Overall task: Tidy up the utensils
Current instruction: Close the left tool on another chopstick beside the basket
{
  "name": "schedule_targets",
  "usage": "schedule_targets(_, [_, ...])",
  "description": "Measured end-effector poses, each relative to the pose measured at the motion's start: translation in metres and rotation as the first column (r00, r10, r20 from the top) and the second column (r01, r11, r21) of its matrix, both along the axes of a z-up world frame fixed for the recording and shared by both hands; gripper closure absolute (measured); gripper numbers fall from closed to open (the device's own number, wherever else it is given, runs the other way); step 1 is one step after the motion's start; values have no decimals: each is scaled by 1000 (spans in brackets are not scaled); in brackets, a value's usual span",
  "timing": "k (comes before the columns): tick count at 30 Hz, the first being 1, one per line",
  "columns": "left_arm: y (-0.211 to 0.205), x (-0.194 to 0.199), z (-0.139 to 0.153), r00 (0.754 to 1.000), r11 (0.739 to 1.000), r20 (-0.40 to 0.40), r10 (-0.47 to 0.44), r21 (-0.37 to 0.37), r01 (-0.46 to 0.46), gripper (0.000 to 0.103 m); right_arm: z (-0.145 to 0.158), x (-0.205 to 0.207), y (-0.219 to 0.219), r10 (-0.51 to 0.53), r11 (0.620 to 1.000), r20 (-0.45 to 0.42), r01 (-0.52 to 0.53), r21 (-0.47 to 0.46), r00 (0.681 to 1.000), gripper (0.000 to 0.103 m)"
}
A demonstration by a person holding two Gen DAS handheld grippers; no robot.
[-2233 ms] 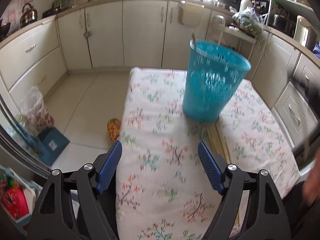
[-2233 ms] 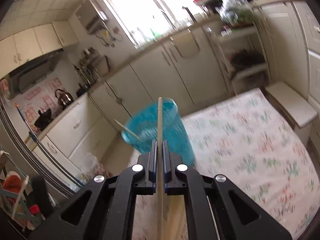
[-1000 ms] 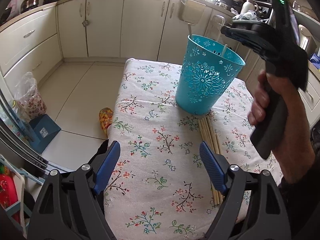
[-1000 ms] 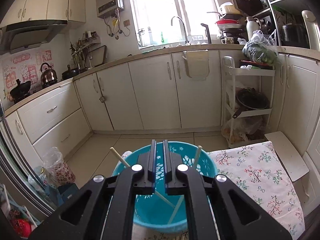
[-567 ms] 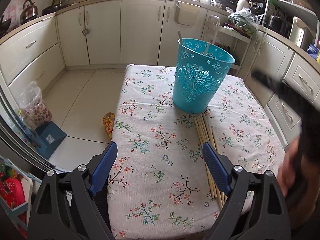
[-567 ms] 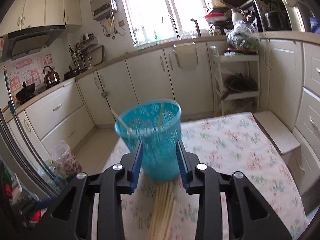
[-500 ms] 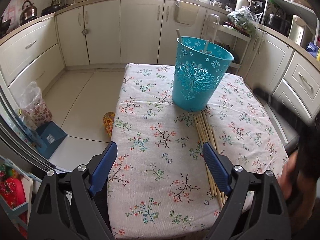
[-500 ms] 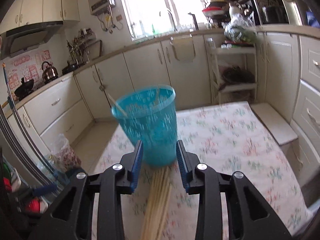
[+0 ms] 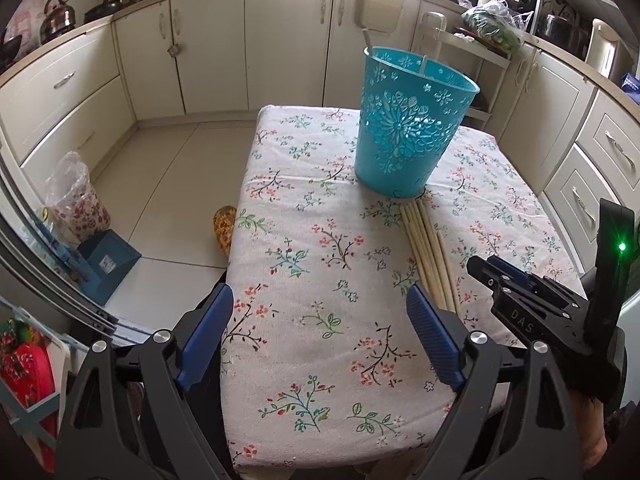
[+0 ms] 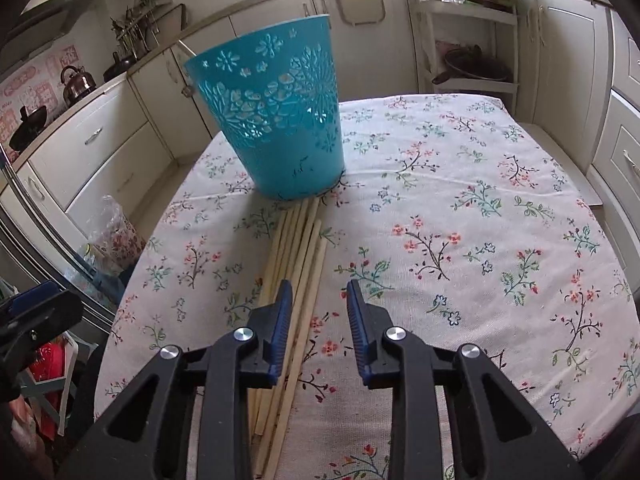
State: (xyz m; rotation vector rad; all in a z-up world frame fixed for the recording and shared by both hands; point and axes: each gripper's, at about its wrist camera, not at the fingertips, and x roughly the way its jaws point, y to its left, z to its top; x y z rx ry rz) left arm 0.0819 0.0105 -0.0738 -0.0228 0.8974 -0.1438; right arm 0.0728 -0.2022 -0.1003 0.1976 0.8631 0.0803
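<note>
1. Left tool [image 9: 320,332] — blades wide apart, nothing between them, above the table [image 9: 304,360].
2. Right tool [image 10: 316,296] — blades just closing, partly apart, over the chopsticks [image 10: 300,256], not gripping.
3. Chopsticks lie at 6 o'clock of the blue basket [image 10: 276,116].

This is a home kitchen: cream cabinets [image 9: 288,44] stand along the far walls, a kettle [image 9: 58,18] stands far left, and a table with floral cloth [image 9: 320,280] is near.
</note>
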Motion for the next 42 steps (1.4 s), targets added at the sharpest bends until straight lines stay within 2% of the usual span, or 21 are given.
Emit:
schedule_targets(10, [-4, 3, -6, 1000, 1000, -23, -8, 3, 8, 19, -20, 8, 8, 10, 998, -75, -16, -68, 997, 77])
schedule_targets(15, [-10, 8, -13, 999, 1000, -45, -18, 0, 18, 18, -22, 8, 13, 28, 993, -84, -37, -109, 996, 78])
schedule_targets(18, [-21, 18, -19, 998, 999, -61, -33, 5, 34, 18, -21, 7, 11, 39, 990, -96, -51, -133, 995, 84])
schedule_targets(21, [-37, 31, -28, 996, 999, -74, -49, 11, 50, 19, -21, 5, -2, 14, 993, -104, -26, -117, 994, 88])
schedule_targets(28, [-78, 64, -51, 990, 995, -110, -94, 30, 98, 19, -23, 4, -27, -30, 999, -105, 27, -27, 994, 88])
schedule_targets(30, [-87, 70, -56, 989, 994, -112, -98, 39, 103, 26, -23, 4, -28, -29, 999, -103, 27, -16, 994, 88])
schedule_targets(35, [-102, 81, -70, 984, 993, -147, -104, 44, 112, 54, -23, 2, -28, -25, 1000, -99, 25, -3, 995, 88])
schedule_targets(36, [-103, 81, -72, 983, 993, -145, -108, 36, 115, 55, -23, 2, -28, -23, 1000, -98, 23, -3, 995, 88])
schedule_targets(37, [-106, 82, -71, 983, 992, -141, -115, 36, 121, 60, -23, 2, -28, -23, 1000, -97, 23, -1, 995, 88])
schedule_targets(39, [-109, 83, -70, 982, 990, -137, -131, 36, 137, 75, -23, 1, -28, -21, 1000, -96, 21, 4, 995, 88])
schedule_targets(40, [-111, 85, -70, 979, 988, -145, -144, 28, 150, 89, -24, 2, -29, -20, 1000, -96, 21, 6, 995, 88])
schedule_targets(41, [-112, 87, -71, 974, 986, -160, -160, 15, 165, 93, -24, 2, -29, -20, 1000, -95, 21, 8, 995, 88])
schedule_targets(42, [-112, 88, -71, 972, 985, -164, -168, 7, 171, 93, -24, 2, -30, -20, 1000, -94, 21, 10, 995, 88])
